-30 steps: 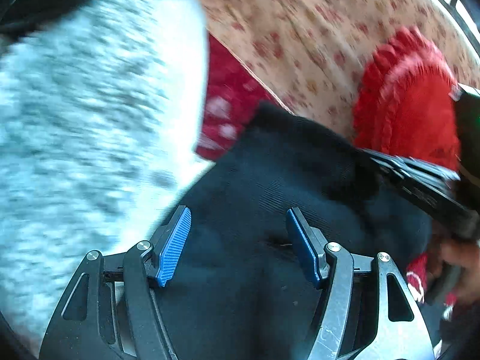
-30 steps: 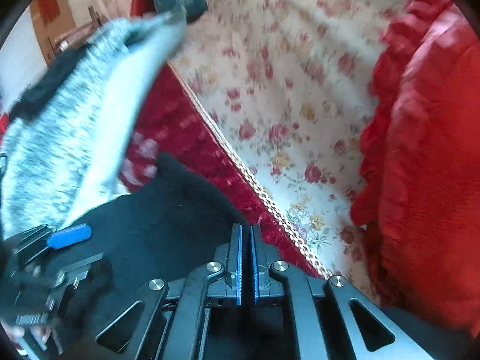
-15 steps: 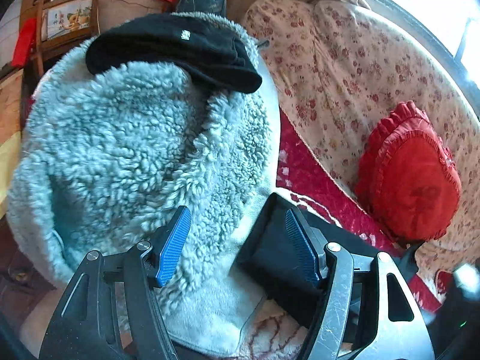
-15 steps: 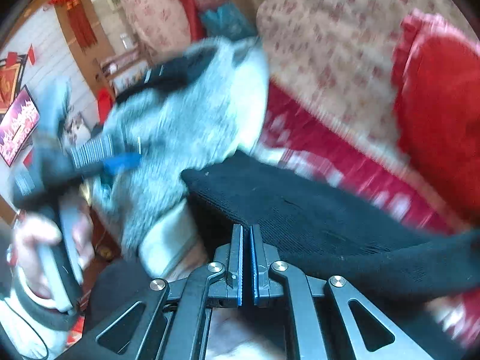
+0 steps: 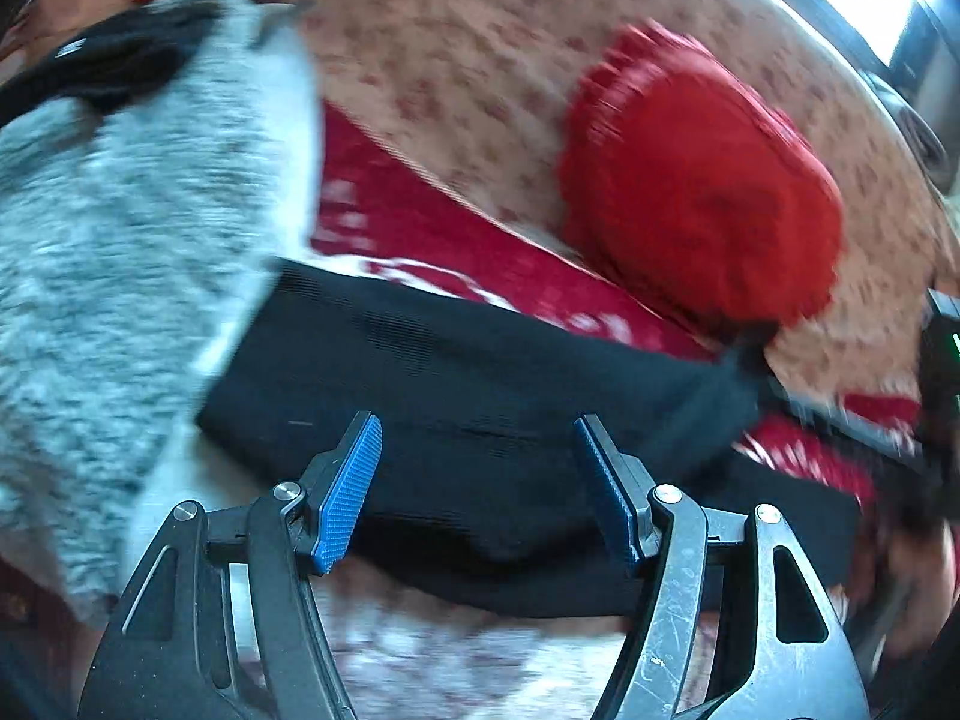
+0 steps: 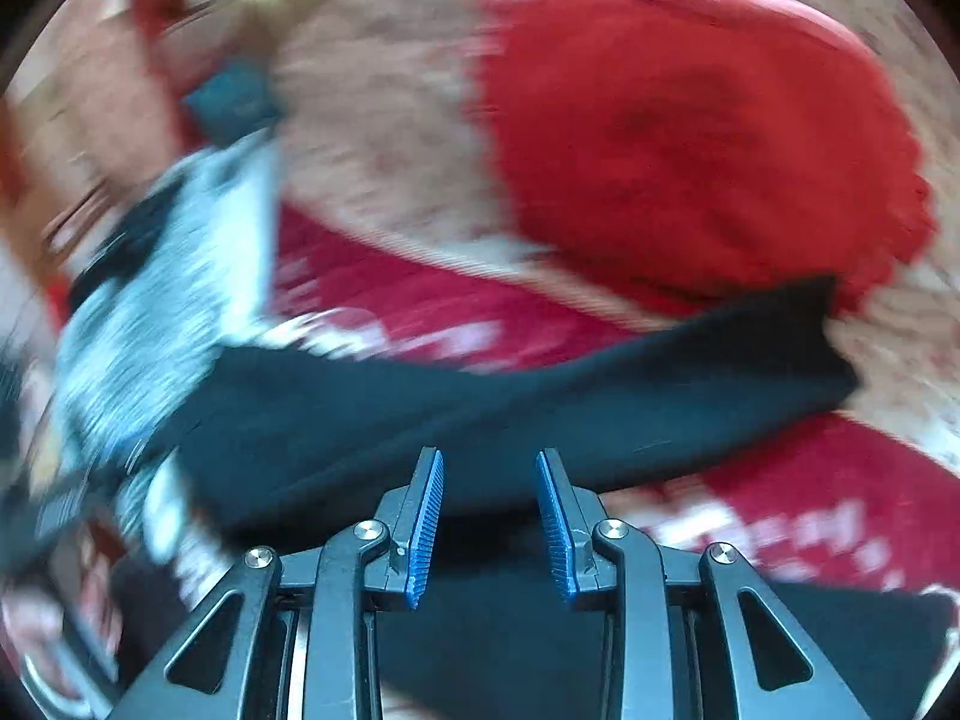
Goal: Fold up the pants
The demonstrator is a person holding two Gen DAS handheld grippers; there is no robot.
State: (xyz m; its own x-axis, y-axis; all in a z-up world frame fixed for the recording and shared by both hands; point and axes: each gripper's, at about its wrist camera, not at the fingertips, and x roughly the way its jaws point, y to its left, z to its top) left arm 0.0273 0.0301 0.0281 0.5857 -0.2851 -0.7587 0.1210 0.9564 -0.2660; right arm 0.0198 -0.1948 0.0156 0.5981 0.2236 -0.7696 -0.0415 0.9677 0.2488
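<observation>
The black pants (image 5: pixel 480 384) lie as a long folded band across a red patterned sofa cover (image 5: pixel 420 228). They also show in the right wrist view (image 6: pixel 480 402), running from lower left up to the right. My left gripper (image 5: pixel 477 450) is open and empty, its blue pads just above the band's near edge. My right gripper (image 6: pixel 489 480) is open and empty over the near edge of the pants. Both views are motion-blurred.
A fluffy grey-white blanket (image 5: pixel 120 240) with a black garment (image 5: pixel 108 66) on top lies to the left. A red frilled cushion (image 5: pixel 702 204) leans on the floral sofa back (image 5: pixel 450 48); it also fills the right wrist view (image 6: pixel 690 138).
My right gripper, shut before, has opened and let go of the pants. The pants now lie stretched across the sofa seat. Both grippers have swung toward the cushion side.
</observation>
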